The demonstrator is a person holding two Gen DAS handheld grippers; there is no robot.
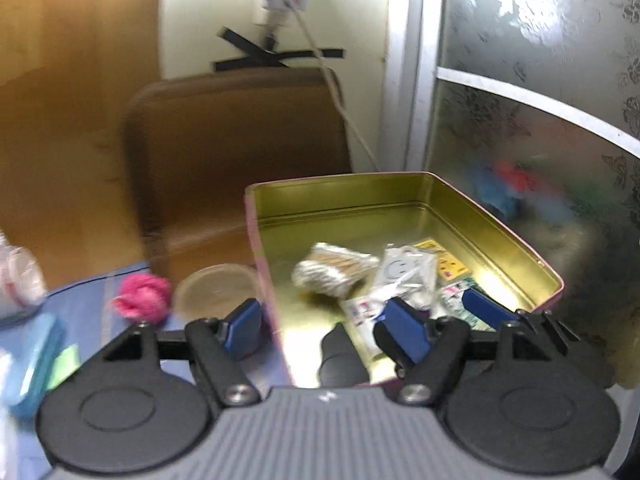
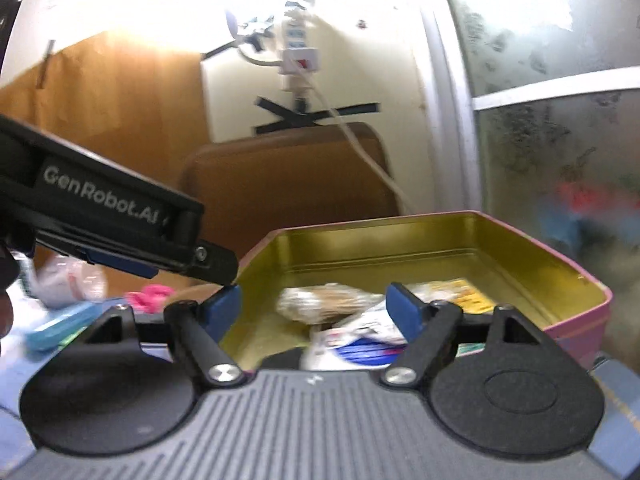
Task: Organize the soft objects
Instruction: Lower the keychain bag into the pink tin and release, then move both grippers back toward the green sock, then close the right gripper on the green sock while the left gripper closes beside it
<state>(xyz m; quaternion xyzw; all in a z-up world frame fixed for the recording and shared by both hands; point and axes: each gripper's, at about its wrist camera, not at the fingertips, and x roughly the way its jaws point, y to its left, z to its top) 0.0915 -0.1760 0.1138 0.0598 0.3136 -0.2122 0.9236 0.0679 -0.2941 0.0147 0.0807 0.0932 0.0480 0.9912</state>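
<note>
Presently, through the left wrist we hold the left gripper released astride the tin's near wall, risking a snag, with the fluffy pink pom-pom outside on the blue mat, while through the right wrist our right gripper hangs released and empty over crinkled packets inside.

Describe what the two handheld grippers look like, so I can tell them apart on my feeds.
Both look identical: ribbed grey body, black round housings, black linkage arms with silver screws, blue finger pads. The left gripper shows white "GenRobot.AI" lettering on its side in the right wrist view. The right gripper shows no lettering.
</note>
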